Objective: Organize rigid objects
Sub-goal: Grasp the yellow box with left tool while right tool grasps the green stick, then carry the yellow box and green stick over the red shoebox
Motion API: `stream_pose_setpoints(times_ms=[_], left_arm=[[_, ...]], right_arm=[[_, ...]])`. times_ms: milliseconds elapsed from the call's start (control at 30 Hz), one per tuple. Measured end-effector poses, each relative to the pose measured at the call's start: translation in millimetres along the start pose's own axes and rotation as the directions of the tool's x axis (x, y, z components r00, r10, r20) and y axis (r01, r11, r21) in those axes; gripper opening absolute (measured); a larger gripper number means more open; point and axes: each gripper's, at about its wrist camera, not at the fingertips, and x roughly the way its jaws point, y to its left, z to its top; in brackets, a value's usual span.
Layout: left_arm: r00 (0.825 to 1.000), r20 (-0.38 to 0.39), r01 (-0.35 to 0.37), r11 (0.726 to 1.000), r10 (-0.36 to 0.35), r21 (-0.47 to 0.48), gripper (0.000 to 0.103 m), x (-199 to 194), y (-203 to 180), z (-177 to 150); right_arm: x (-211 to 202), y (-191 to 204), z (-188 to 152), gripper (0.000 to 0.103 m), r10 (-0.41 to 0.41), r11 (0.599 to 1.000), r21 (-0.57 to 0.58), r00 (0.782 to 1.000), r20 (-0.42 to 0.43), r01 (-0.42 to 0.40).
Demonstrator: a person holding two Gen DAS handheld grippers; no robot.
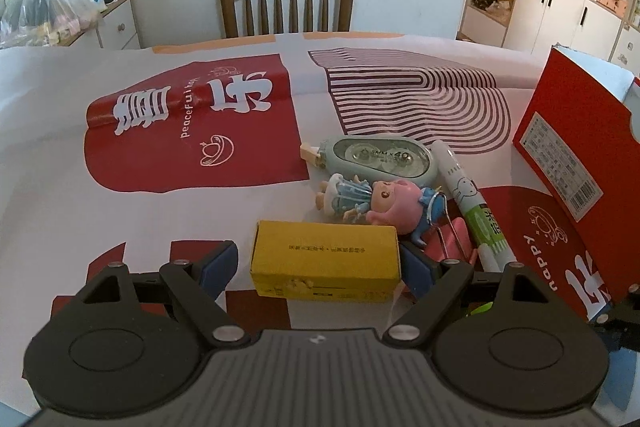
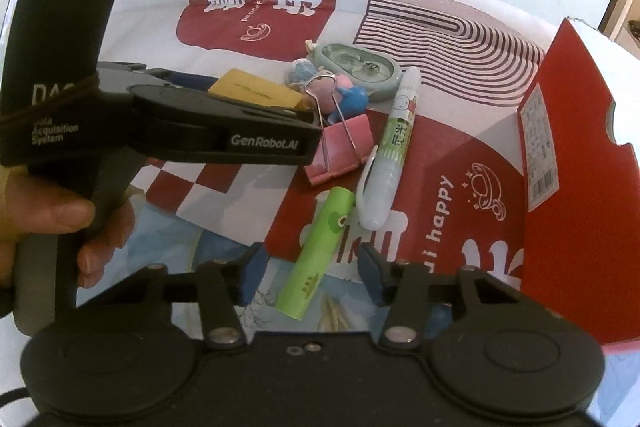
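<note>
Left gripper (image 1: 320, 263), pitched downward, jaws spread around a rectangular yellow cardboard box (image 1: 325, 264) on the desk (image 1: 60, 147); pads not visibly pressing. Right gripper (image 2: 310, 269), angled steeply down, jaws apart, straddling a smooth green cylindrical tube (image 2: 316, 253) lying flat.

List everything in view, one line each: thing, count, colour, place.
yellow box: 1, yellow, between the left jaws
doll: 1, pink and blue, lying behind the box
correction tape: 1, pale green, behind the doll
binder clip: 1, pink, beside the doll
glue pen: 1, white and green, right of the clip
green tube: 1, light green, between the right jaws
red box: 1, red, right edge
chair: 1, brown, behind the table
left gripper: 1, black, open
right gripper: 1, black, untouching
hand: 1, on the left gripper's handle
</note>
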Motion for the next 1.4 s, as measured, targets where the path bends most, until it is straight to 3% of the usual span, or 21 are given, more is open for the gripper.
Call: stream_pose_setpoints(times_ms=[333, 433, 533, 867, 1400], left_arm=[[1.0, 0.016, 0.006, 1.0, -0.006, 0.006, 0.082, 1.8, -1.0, -4.4], [1.0, 0.019, 0.013, 1.0, -0.013, 0.007, 0.073, 0.3, -1.2, -5.1], [1.0, 0.018, 0.021, 1.0, -0.021, 0.016, 0.071, -1.4, -3.2, -6.0], [1.0, -0.012, 0.015, 1.0, -0.015, 0.006, 0.071, -14.4, -0.8, -12.6], [0.999, 0.006, 0.033, 0.999, -0.033, -0.03, 0.071, -86.2, -14.0, -13.7]], right_arm=[[4.6, 7.3, -3.0, 0.036, -0.061, 0.998, -0.03, 0.998, 0.006, 0.061], [4.7, 13.3, -4.6, 0.026, -0.073, 0.996, -0.051, 0.997, 0.01, 0.074], [3.3, 15.9, -5.1, 0.015, -0.075, 0.996, -0.055, 0.997, 0.01, 0.075], [-10.4, 9.4, -10.6, 0.015, -0.051, 0.998, -0.027, 0.999, 0.014, 0.051], [-75.4, -8.3, -24.4, 0.015, 0.014, 0.998, 0.064, 0.994, 0.111, -0.021]])
